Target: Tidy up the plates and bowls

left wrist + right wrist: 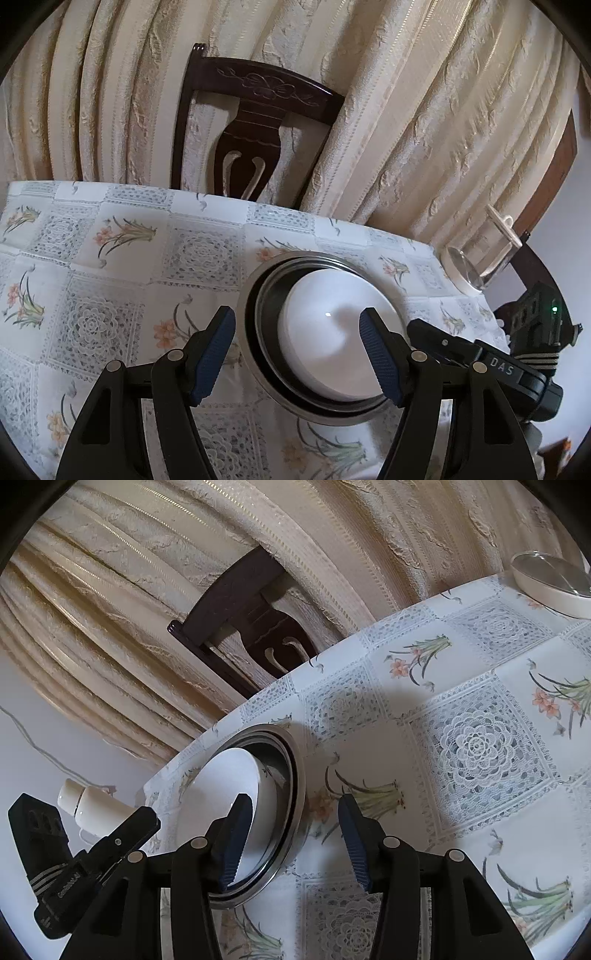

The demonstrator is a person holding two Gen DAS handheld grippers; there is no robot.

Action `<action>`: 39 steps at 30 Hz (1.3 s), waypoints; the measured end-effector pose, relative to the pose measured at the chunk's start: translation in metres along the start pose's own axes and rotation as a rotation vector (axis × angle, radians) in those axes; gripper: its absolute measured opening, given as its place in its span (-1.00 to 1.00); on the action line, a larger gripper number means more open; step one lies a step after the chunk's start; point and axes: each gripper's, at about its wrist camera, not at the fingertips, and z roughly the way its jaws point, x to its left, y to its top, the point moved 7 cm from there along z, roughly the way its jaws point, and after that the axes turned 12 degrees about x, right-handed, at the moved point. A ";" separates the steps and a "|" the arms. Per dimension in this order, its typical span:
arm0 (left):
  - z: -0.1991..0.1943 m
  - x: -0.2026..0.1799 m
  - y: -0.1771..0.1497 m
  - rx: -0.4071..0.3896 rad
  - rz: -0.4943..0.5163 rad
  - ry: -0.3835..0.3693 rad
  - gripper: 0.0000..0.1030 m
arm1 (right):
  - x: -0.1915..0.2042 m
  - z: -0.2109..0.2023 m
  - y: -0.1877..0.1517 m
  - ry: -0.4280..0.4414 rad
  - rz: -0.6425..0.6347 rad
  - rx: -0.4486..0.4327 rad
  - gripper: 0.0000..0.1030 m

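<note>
Sitting near the edge of the surface (110, 258) is a round shiny metal plate (245, 306) with a raised rim, and a smooth white bowl (332, 332) rests inside it, pushed toward one side so a dark strip of the metal plate shows beside it. In the right wrist view the same metal plate (295, 775) and white bowl (221, 786) show at the left, close to where the surface ends. The surface wears a white cloth with lace squares and orange flowers with green leaves (476, 746). The left gripper (297, 356) hangs over the white bowl with its black and blue fingers (214, 354) spread wide and holding nothing; one finger is over the cloth beside the plate and the other is over the bowl. The right gripper (291, 843) is spread wide too and holds nothing; its left finger (232, 843) is in front of the bowl and its other finger is over the flower cloth. Each gripper can be seen from the other one's camera, at the side. Farther away on the cloth, well apart from the metal plate, sits a shallow white dish with a clear glass lid (550, 579). A dark carved wooden chair (255, 129) stands behind the surface, and a long cream curtain with shiny stripes (406, 110) hangs behind the chair. A small white bottle (85, 805) shows past the edge of the surface in the right wrist view.
</note>
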 end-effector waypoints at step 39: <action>0.037 -0.002 -0.002 0.025 0.079 0.048 0.42 | 0.004 0.016 -0.001 0.031 -0.084 0.023 0.12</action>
